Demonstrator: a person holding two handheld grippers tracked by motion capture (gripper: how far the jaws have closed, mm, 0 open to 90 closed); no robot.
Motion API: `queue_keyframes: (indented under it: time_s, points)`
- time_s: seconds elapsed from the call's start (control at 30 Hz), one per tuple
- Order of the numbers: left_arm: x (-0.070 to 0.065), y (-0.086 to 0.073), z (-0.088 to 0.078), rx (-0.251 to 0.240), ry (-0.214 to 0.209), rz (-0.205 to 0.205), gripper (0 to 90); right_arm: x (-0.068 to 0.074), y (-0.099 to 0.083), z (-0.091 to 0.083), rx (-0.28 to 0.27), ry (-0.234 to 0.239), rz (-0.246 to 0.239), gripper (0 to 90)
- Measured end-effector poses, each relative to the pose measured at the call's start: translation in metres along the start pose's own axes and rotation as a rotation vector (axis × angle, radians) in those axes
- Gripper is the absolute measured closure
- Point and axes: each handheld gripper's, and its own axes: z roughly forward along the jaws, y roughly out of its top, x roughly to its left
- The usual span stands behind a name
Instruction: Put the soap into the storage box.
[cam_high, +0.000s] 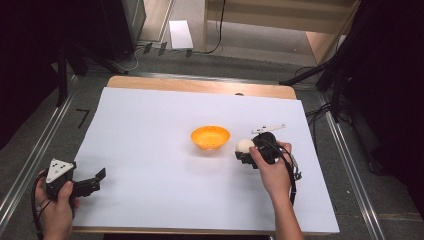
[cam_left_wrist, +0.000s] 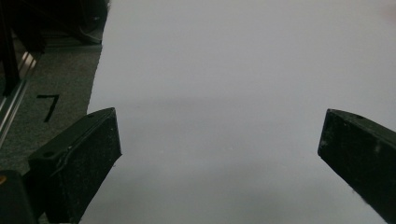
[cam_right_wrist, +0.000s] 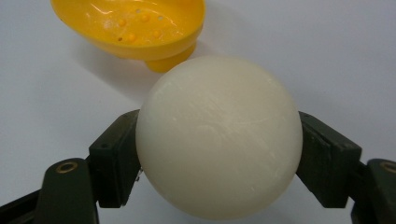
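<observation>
Gripping the white ball (cam_right_wrist: 218, 137), the right gripper (cam_high: 246, 151) has its two black fingers (cam_right_wrist: 114, 158) pressed against the ball's opposite sides, and the ball bulges well past them toward the orange bowl (cam_high: 210, 137). From the high view the ball sits just beside the bowl, on the bowl's right, low over the white sheet (cam_high: 150, 150) that covers the desk (cam_high: 200, 85); whether it rests on the sheet or is lifted slightly cannot be told. In the right gripper view the bowl lies straight ahead of the ball and a little to the left, its rim tipped and its small foot nearest the ball, with only a narrow strip of sheet between them. Being round, the ball has no long axis to line up, so what matters is simply height: to go in, it would likely have to rise over the near rim and travel a short way forward.

The right hand (cam_high: 272, 172) is by far the nearer one to the bowl. The left gripper (cam_high: 95, 181) is well apart from the bowl, near the sheet's front left corner, its fingers (cam_left_wrist: 79, 158) spread wide with nothing between them but bare sheet.

Open room surrounds the bowl on every side, and the desk's edges are well apart from it
</observation>
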Motion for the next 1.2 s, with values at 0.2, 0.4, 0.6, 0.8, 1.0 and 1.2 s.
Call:
queue_keyframes:
  time_s: [0.2, 0.4, 0.6, 0.8, 1.0, 1.2]
  points:
    - [0.0, 0.0, 0.0, 0.002, 0.0, 0.0, 0.0, 0.002, 0.004, 0.002, 0.003, 0.004, -0.006, 24.4]
    - [0.0, 0.0, 0.0, 0.003, -0.001, -0.001, 0.0, 0.005, 0.011, 0.003, 0.005, 0.01, -0.013, 24.4]
    - [0.0, 0.0, 0.0, 0.003, -0.002, -0.001, 0.0, 0.009, 0.018, 0.005, 0.004, 0.014, -0.021, 24.4]
    - [0.0, 0.0, 0.0, 0.004, -0.003, -0.002, 0.0, 0.011, 0.022, 0.008, -0.003, 0.027, -0.03, 24.5]
    - [0.0, 0.0, 0.0, 0.004, -0.003, -0.001, 0.0, 0.017, 0.03, 0.01, -0.007, 0.037, -0.036, 24.5]
    - [0.0, 0.0, 0.001, 0.006, -0.005, -0.002, 0.0, 0.021, 0.034, 0.013, -0.006, 0.043, -0.037, 24.5]
